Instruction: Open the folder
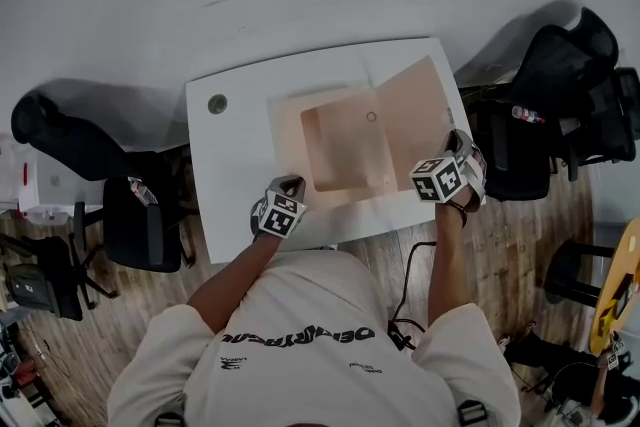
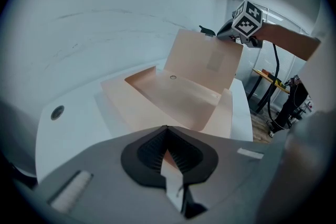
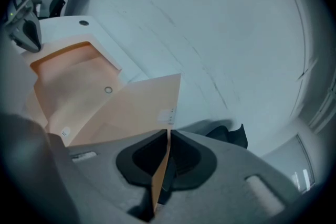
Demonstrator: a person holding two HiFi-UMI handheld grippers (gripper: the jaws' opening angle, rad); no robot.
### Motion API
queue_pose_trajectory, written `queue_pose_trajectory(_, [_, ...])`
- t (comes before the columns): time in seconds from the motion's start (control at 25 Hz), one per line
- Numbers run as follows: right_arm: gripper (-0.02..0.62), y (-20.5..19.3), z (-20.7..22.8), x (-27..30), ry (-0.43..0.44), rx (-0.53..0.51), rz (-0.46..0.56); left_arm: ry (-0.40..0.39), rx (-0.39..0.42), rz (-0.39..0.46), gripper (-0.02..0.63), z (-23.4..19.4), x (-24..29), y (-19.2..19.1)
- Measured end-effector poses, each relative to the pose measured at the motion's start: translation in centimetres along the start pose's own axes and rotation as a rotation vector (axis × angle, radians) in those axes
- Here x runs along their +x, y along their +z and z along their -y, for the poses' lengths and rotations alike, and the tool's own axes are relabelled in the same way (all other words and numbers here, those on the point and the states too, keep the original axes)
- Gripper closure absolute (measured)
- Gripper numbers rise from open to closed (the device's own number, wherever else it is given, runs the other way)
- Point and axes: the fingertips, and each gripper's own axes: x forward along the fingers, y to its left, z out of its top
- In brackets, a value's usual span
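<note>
A peach paper folder (image 1: pixel 340 155) lies on the white table (image 1: pixel 230 155), its inner pocket with a small round snap (image 1: pixel 371 116) showing. Its right flap (image 1: pixel 415 110) stands raised at an angle. My right gripper (image 1: pixel 458 147) is shut on that flap's outer edge; in the right gripper view the flap (image 3: pixel 134 107) runs edge-on between the jaws of the right gripper (image 3: pixel 168 136). My left gripper (image 1: pixel 288 185) is shut on the folder's near left edge, a pale strip of which sits between the jaws of the left gripper (image 2: pixel 167 134). The left gripper view shows the folder (image 2: pixel 168 97) with the flap (image 2: pixel 207 63) lifted.
A round grommet (image 1: pixel 217 103) sits in the table's far left corner. Black office chairs stand to the left (image 1: pixel 135 220) and right (image 1: pixel 560 75) of the table. A black cable (image 1: pixel 408 290) trails on the wooden floor by the person's right side. A white wall lies beyond the table.
</note>
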Motion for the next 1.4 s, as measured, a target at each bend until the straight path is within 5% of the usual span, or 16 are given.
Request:
queue_pose_trajectory(0.6, [0.591, -3.0, -0.3, 3.6, -0.06, -0.19, -0.096, 0.013, 0.001, 0.006, 0.606, -0.2, 0.0, -0.1])
queue_pose_trajectory(0.88, [0.603, -4.6, -5.3, 5.0, 0.053, -0.237, -0.106, 0.014, 0.002, 0.005, 0.606, 0.0, 0.0, -0.1])
queue_pose_trajectory(1.08, [0.603, -4.2, -5.6, 4.6, 0.078, -0.15, -0.092, 0.016, 0.005, 0.006, 0.606, -0.1, 0.1, -0.1])
queue_pose_trajectory(1.4, [0.6, -2.3, -4.7, 2.6, 0.117, 0.14, 0.012, -0.007, -0.075, 0.036, 0.606, -0.3, -0.2, 0.1])
